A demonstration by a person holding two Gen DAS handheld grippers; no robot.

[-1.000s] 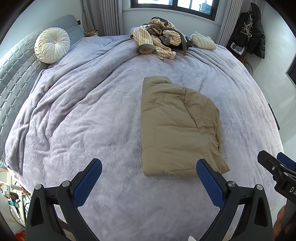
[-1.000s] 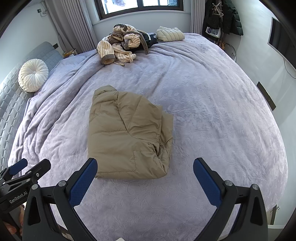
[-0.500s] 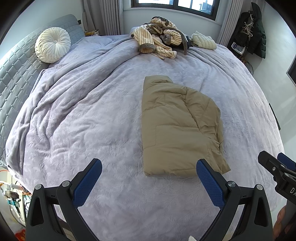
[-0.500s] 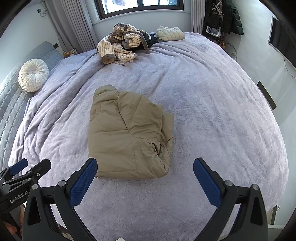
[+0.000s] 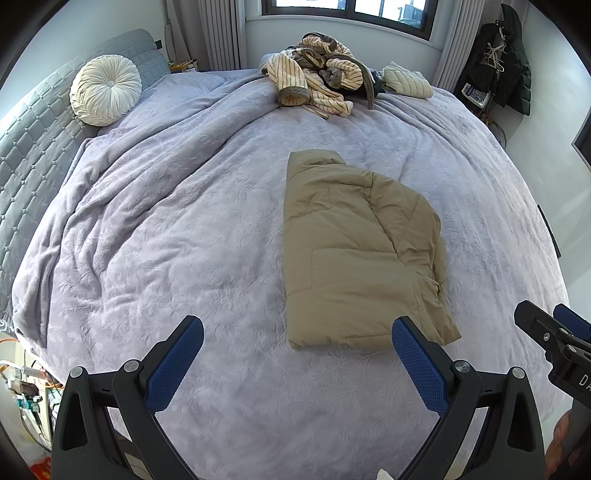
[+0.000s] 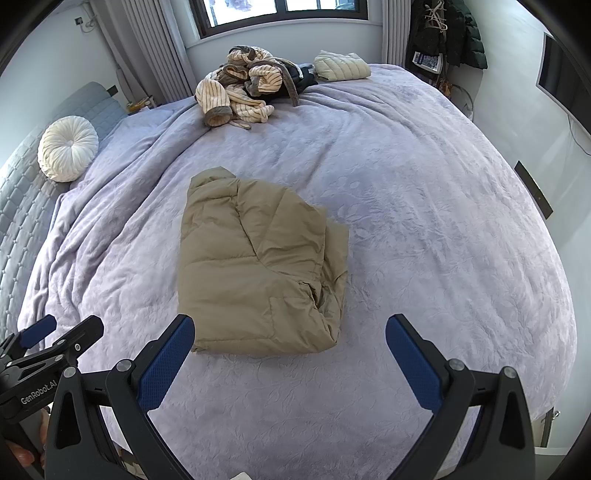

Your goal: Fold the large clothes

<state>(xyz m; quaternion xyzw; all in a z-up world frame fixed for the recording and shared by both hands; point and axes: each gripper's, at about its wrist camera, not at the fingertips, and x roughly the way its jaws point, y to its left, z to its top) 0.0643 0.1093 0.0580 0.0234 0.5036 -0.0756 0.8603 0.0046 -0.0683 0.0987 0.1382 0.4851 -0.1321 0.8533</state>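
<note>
My puffy tan jacket lies folded on the purple bed. Both my left hand-held gripper and right hand-held gripper gape wide, empty. I think the striped clothes pile comes next.

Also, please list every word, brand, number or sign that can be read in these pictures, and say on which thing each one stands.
"GenRobot.AI": white letters on the black body of the left claw, seen in the right wrist view.
"DA": cut off by the picture's edge, on the body of the right claw, seen in the left wrist view.
Printed item under the hanging dark coats: too small to read.
</note>
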